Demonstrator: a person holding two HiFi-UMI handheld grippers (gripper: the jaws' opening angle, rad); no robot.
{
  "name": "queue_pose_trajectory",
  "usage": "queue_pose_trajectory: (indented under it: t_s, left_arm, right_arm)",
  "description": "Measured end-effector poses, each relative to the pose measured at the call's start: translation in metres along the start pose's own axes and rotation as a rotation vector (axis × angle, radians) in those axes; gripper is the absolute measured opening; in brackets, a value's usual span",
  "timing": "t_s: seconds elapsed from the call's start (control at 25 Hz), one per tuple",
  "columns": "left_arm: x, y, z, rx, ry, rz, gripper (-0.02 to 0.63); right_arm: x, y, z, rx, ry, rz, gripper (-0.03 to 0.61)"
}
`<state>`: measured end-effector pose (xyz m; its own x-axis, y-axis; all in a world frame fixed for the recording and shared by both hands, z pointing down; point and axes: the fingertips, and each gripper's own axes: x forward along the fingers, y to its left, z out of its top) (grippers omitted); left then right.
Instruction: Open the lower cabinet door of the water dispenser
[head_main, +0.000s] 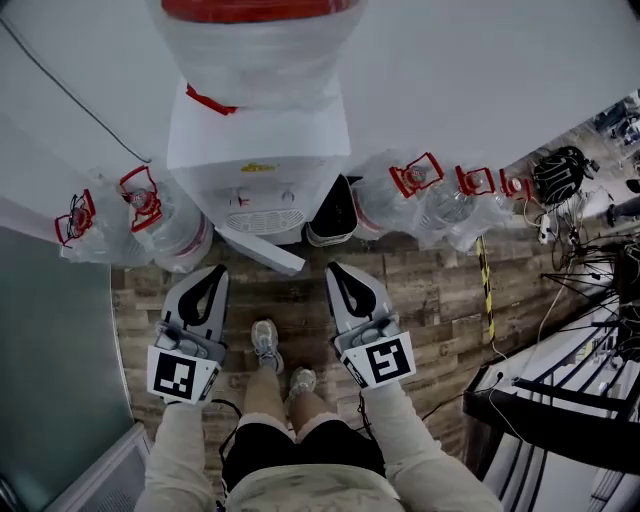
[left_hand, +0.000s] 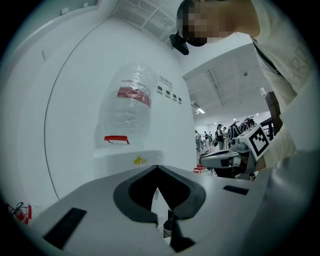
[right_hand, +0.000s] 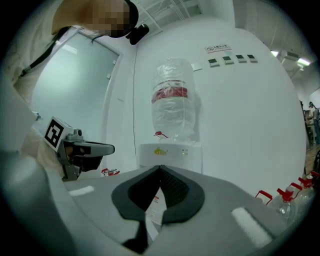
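A white wall (head_main: 480, 80) fills the upper part of the head view, and a wooden floor (head_main: 440, 300) is spread across the middle. The water dispenser (head_main: 255, 140) is set against the wall at upper centre, white-bodied. A large clear bottle (head_main: 255, 45) with a red band is seated upside down on it at the top edge. Spare bottles (head_main: 150, 215) with red handles are laid on the floor to the left of the dispenser, and more are seen to its right. A black bin (head_main: 335, 215) with a pale rim is placed just beside the dispenser's right flank.

The lower cabinet door (head_main: 265, 250) is found at the foot of the dispenser, just below centre. It is swung out at an angle from the body, with its free edge pointed toward the lower right.

The left gripper (head_main: 215, 268) is held at centre left and the right gripper (head_main: 335, 265) at centre right, both aimed toward the dispenser and apart from the door. In the left gripper view the jaws of the left gripper (left_hand: 157, 167) are seen brought together at their tips, with nothing clamped. In the right gripper view the right gripper (right_hand: 160, 167) is likewise closed tip to tip and empty. Shoes (head_main: 267, 340) are seen on the floor between the two grippers.
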<state>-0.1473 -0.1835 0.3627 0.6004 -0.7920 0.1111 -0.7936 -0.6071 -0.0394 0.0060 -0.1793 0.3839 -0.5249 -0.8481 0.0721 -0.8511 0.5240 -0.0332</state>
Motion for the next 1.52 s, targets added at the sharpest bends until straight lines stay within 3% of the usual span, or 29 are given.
queue_pose_trajectory:
  t_s: [0.52, 1.04, 1.52]
  left_arm:
    - [-0.04, -0.023, 0.096, 0.02, -0.042, 0.021, 0.002]
    - [-0.079, -0.054, 0.154, 0.054, -0.084, 0.019, 0.002]
    - [-0.107, -0.072, 0.181, 0.058, -0.117, 0.035, 0.002]
  right_arm:
    - [-0.053, 0.004, 0.098, -0.011, -0.034, -0.035, 0.009]
    - [-0.102, 0.023, 0.154, -0.025, -0.068, -0.04, 0.009]
    - [-0.13, 0.033, 0.182, -0.053, -0.076, -0.056, 0.009]
